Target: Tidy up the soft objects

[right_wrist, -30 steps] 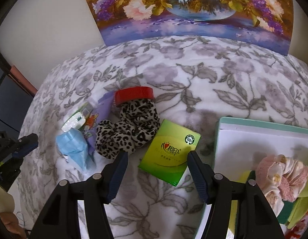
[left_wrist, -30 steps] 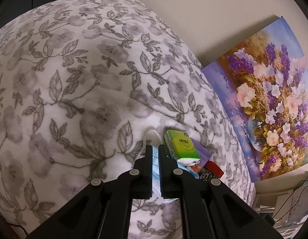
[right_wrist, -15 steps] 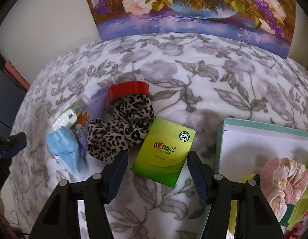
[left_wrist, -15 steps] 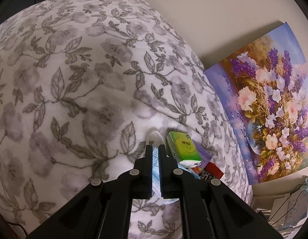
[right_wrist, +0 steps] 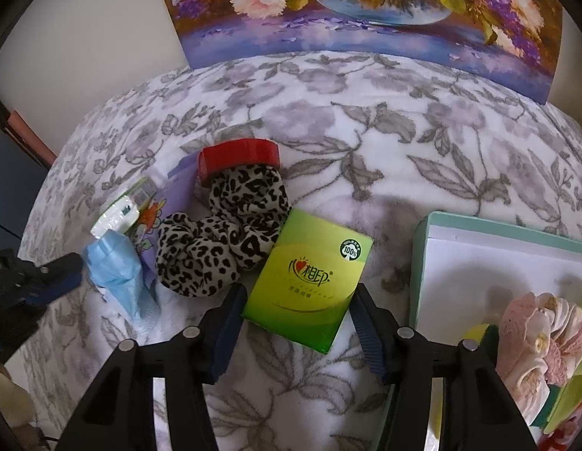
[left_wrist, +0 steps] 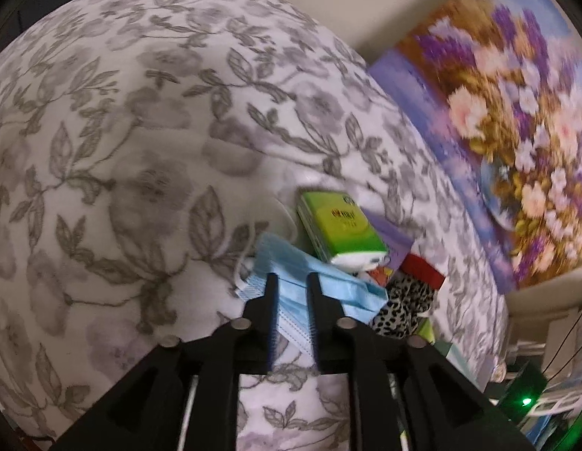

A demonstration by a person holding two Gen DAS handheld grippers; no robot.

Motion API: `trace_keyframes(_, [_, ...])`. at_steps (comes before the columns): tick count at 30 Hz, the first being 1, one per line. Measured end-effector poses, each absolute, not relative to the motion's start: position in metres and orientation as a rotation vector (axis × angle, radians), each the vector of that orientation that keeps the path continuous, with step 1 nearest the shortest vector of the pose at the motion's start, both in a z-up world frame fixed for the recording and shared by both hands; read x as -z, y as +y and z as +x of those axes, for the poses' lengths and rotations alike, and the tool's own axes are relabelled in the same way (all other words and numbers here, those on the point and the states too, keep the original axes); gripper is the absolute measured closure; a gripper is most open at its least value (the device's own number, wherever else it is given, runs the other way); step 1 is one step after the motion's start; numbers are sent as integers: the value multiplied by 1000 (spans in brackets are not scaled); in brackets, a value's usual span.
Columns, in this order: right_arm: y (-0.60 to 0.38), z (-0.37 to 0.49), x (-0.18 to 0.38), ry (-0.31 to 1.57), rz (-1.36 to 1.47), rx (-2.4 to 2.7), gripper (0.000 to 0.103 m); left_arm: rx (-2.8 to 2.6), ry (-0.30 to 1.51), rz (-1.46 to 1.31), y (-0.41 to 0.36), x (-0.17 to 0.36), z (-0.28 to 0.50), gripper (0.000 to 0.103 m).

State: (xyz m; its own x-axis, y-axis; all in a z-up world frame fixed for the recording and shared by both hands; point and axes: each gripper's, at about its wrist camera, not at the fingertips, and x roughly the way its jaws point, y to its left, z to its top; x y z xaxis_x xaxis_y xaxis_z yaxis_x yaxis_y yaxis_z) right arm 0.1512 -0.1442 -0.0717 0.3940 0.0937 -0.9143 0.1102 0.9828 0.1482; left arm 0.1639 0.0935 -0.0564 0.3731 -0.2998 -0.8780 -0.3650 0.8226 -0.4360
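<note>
On the blanket [right_wrist: 366,143], the tissue pack [right_wrist: 309,285] lies between the right claw's [right_wrist: 296,319] fingers. Left of it sit two scrunchies [right_wrist: 223,233], with a tape roll [right_wrist: 238,156] behind. The face mask [right_wrist: 118,274] lies furthest left. The box [right_wrist: 479,248] stands right, holding a flower scrunchie [right_wrist: 543,338].

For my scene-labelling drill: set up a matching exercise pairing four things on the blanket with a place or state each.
Things
1. mask
2. green pack
3. scrunchie
4. pink flower piece

Places or states
A. lying in the box
B. between the right gripper's open fingers
C. between the left gripper's fingers, jaws just opening
D. lying against the red band

Pairs: 1-C, 2-B, 3-D, 4-A
</note>
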Motion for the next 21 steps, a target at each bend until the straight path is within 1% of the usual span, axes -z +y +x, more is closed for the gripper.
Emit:
trace_keyframes(1, [-146,151,70,1170,207,13,44,-42,1218,-623,90,57,165,71])
trace_keyframes(4, [-150,149,62,1159,229,13,44,-29,1236,-552,79,56,167,69])
trace_keyframes(6, [-151,147,58,1156,236,14,44,-22,1247,-509,73,55,168,62])
trace_keyframes(7, [-152,146,55,1156,242,13,44,-17,1252,-483,70,55,169,56])
trace_keyframes(8, [-153,145,53,1155,247,12,44,-7,1262,-437,64,54,171,52])
trace_keyframes(13, [-161,138,40,1145,272,8,44,36,1297,-230,42,49,170,45])
trace_keyframes(21, [-175,132,26,1125,298,20,44,84,1319,-97,12,55,169,44])
